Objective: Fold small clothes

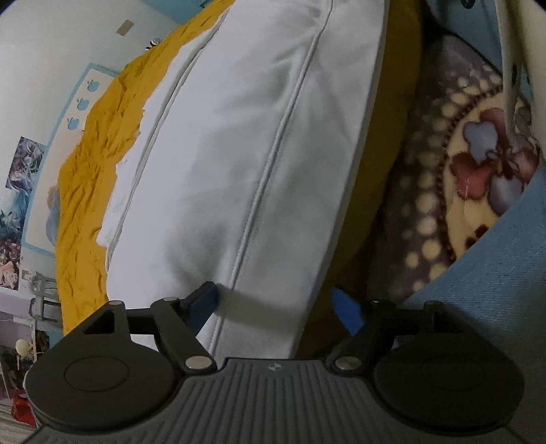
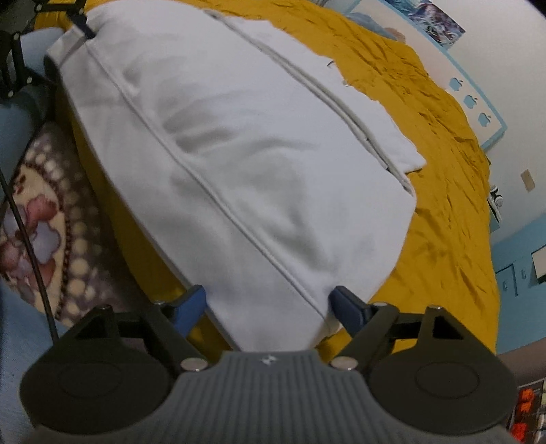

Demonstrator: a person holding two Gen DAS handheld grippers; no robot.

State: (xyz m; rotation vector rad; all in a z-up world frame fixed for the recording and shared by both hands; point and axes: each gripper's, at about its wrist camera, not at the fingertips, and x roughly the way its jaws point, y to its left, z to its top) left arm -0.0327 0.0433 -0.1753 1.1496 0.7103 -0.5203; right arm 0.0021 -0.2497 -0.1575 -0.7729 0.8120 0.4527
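A white garment (image 1: 245, 143) with raised seams lies spread on a mustard-yellow bedsheet (image 1: 92, 191). My left gripper (image 1: 276, 307) is open, its blue fingertips (image 1: 204, 304) straddling the garment's near edge. In the right wrist view the same garment (image 2: 239, 164) fills the middle, part folded, with a second layer showing at its far right. My right gripper (image 2: 269, 304) is open, its fingertips (image 2: 348, 304) on either side of the garment's near corner. The left gripper (image 2: 78, 20) shows at the garment's far left corner.
A patterned floral blanket (image 1: 471, 177) lies beside the bed edge, also in the right wrist view (image 2: 37, 225). Light blue denim (image 1: 494, 280) is close on the right. A white and blue wall with posters (image 1: 20, 177) lies beyond the sheet (image 2: 443, 191).
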